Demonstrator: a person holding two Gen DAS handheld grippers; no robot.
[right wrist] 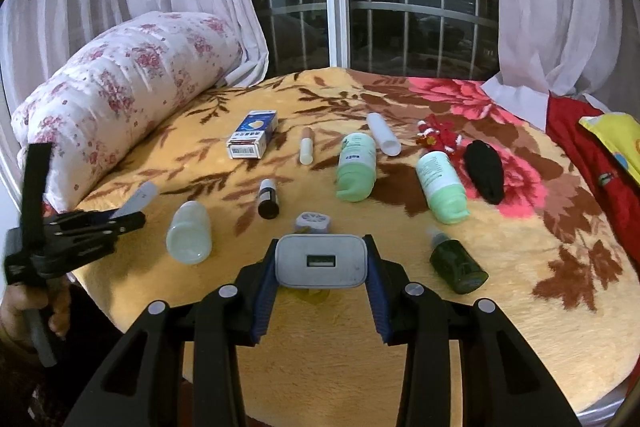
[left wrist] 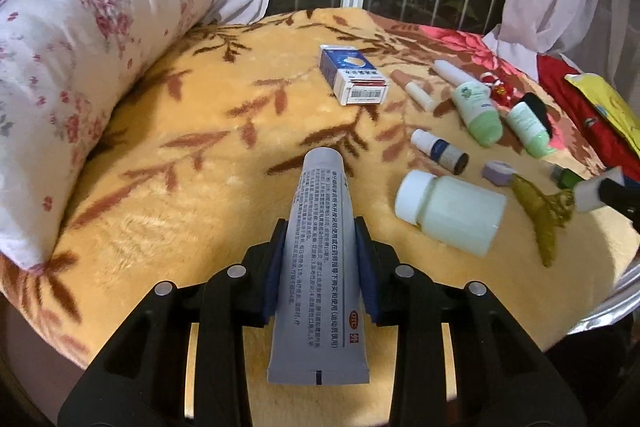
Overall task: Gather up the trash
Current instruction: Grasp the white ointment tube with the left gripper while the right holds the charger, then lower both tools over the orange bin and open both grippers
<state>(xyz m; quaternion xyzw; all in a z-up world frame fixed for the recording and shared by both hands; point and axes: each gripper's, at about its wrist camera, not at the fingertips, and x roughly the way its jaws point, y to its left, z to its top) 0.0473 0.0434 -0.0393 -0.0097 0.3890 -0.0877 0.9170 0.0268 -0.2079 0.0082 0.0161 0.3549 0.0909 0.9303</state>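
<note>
Left gripper [left wrist: 320, 259]: fingers clamped on grey tube [left wrist: 316, 267]; lift straight, avoid squeezing harder.
Right gripper [right wrist: 322, 263]: clamped on charger [right wrist: 321, 259]; keep level.

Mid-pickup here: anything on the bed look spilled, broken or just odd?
No spill or damage shows. Bottles lie tipped on the blanket. One oddity: the right gripper is clamped on a white USB charger, which hardly looks like trash. The left gripper holds a grey tube.

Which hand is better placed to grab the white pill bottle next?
Neither is free: left gripper clamps the grey ointment tube, right gripper the USB charger. Once emptied, left; the white pill bottle lies closer.
</note>
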